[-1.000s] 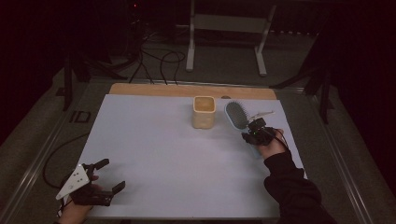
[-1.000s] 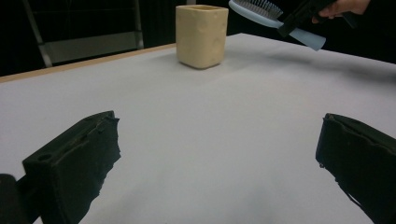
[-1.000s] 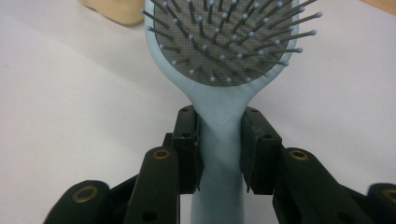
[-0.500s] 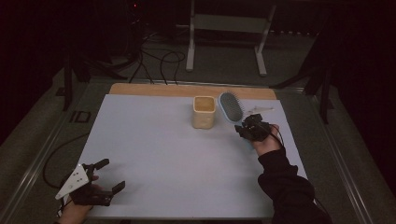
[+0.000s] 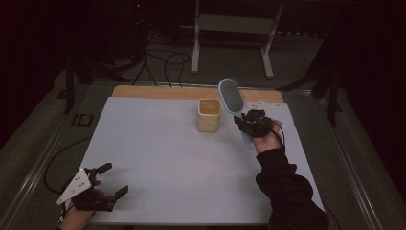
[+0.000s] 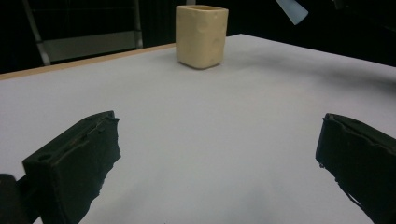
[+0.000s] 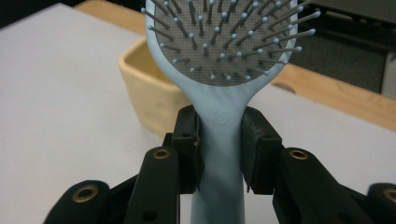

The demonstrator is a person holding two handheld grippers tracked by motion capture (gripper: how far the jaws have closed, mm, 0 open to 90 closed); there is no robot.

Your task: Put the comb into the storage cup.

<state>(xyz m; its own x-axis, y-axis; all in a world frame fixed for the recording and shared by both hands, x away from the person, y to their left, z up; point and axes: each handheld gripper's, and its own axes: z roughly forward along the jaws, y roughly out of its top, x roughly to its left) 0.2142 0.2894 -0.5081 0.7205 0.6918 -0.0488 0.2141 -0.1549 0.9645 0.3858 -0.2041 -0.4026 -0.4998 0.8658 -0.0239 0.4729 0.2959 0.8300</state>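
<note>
A light blue hairbrush (image 5: 231,96) is held off the table by its handle, bristle head tilted up beside a cream square cup (image 5: 209,115). My right gripper (image 5: 249,122) is shut on the handle; in the right gripper view the hairbrush (image 7: 224,56) rises between both pads (image 7: 189,140), with the cup (image 7: 149,93) just behind it. My left gripper (image 5: 115,179) rests at the near left corner of the white table (image 5: 158,158), jaws wide apart. In the left gripper view the cup (image 6: 201,35) stands far ahead and the brush handle tip (image 6: 292,9) hangs at the top right.
A wooden strip (image 5: 158,92) runs along the table's far edge. Behind it stand a metal frame (image 5: 234,33) and loose cables (image 5: 163,62) on the floor. A cable (image 5: 57,163) trails off the left side near my left gripper.
My right gripper has lifted the hairbrush off the table and carried it up and left toward the cup, its head now tilted upward. The left gripper has stayed put.
</note>
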